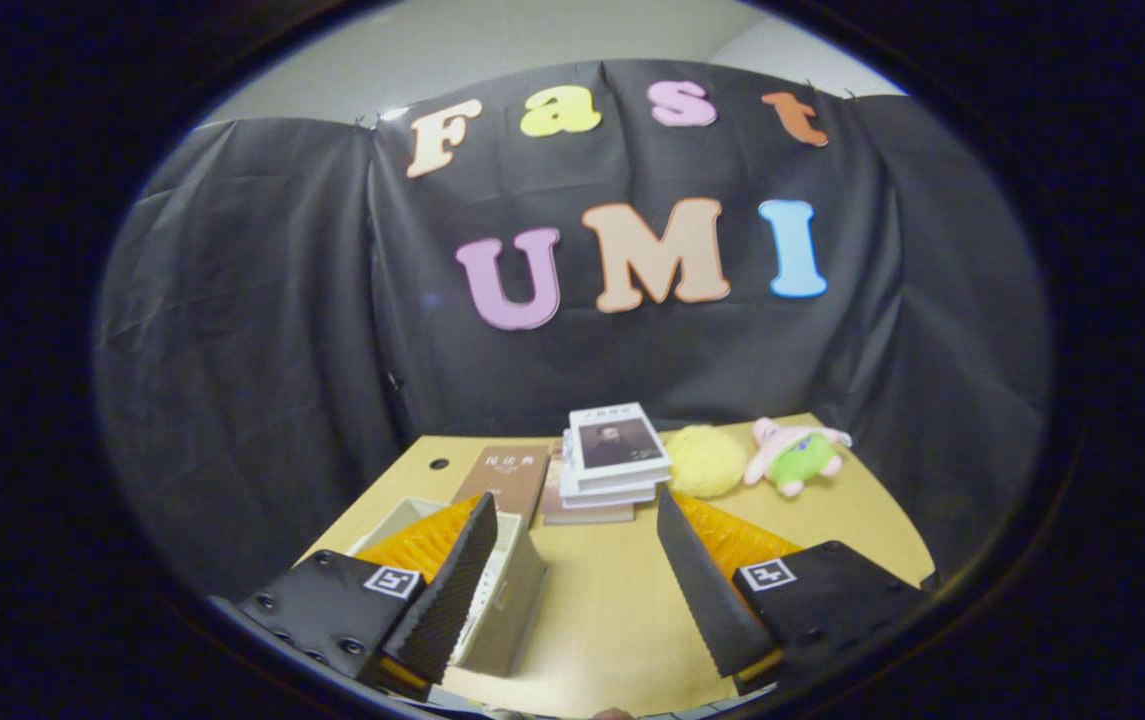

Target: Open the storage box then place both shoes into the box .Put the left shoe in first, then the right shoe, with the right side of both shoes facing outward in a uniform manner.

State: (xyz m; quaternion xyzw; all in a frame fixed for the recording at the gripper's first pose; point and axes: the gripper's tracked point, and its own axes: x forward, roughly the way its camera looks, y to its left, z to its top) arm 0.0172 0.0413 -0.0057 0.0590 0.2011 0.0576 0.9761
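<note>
The desk [622,600] is a pale wooden top that runs from under the tool back to the black cloth wall, with a small dark round hole [439,464] near its far left corner.

The storage box [512,590] is the biggest thing on it: a cream-white box that stands on the left part of the desk, behind and partly hidden by the tool's left finger. Its near corner and right wall are visible, and its rim shows beyond the finger; whether a lid is on it I cannot tell.

The tool [572,535] hovers low over the near part of the desk, its two fingers spread wide apart with only bare desk between them and nothing held. The left finger overlaps the box in the view; the right finger stands over open desk.

Beyond the fingers, near the back wall, a stack of books [612,465] lies in the middle, the top one white with a dark portrait on its cover. Just left of the stack a brown book [507,478] lies flat. To the stack's right sits a yellow fluffy ball [707,460], and just beside that a small pink plush toy [794,455] with green shorts.
</note>
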